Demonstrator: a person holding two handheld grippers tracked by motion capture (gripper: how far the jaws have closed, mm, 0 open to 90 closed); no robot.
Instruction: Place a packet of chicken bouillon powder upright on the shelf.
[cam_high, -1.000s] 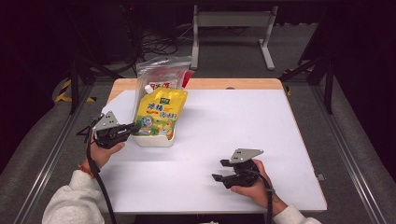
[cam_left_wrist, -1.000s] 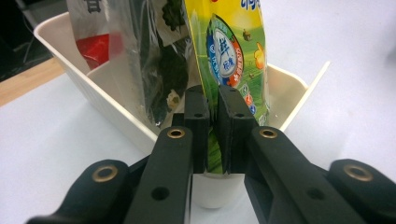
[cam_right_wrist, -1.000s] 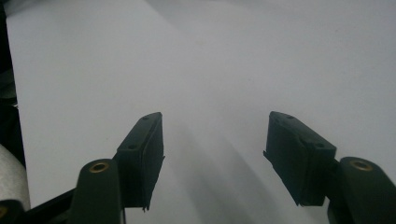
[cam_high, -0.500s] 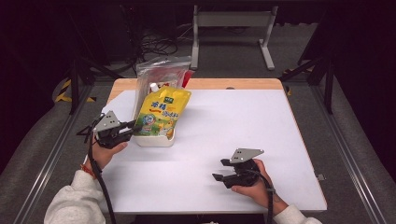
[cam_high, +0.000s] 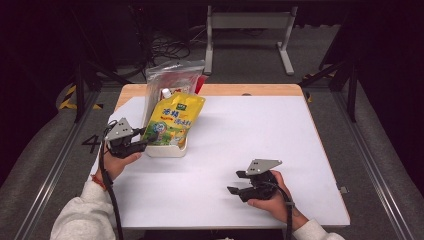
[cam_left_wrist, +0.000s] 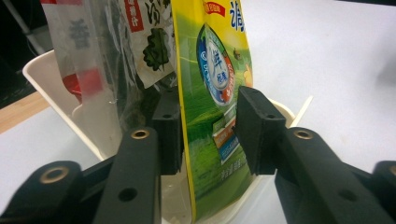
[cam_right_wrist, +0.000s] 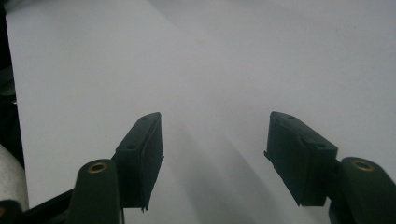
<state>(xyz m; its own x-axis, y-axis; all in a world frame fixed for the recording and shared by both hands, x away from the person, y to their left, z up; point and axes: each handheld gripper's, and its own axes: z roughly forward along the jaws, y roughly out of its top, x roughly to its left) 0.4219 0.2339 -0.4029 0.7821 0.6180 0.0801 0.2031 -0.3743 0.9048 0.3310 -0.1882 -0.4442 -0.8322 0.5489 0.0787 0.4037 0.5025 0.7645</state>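
A yellow and green stand-up pouch leans in a white tub at the table's left side, in front of a clear bag of red and dark packets. My left gripper is at the tub's near left corner. In the left gripper view the pouch's lower part stands between the jaws of this gripper, which have just been opening; the right pad stands off it. My right gripper rests near the front edge, open over bare white table.
The white table top stretches wide to the right of the tub, with a wooden strip along its far edge. The clear bag fills the tub behind the pouch. Dark floor, metal rails and a stand surround the table.
The left gripper's jaws have parted around the pouch, which stays leaning in the tub. The right hand and its gripper have kept still.
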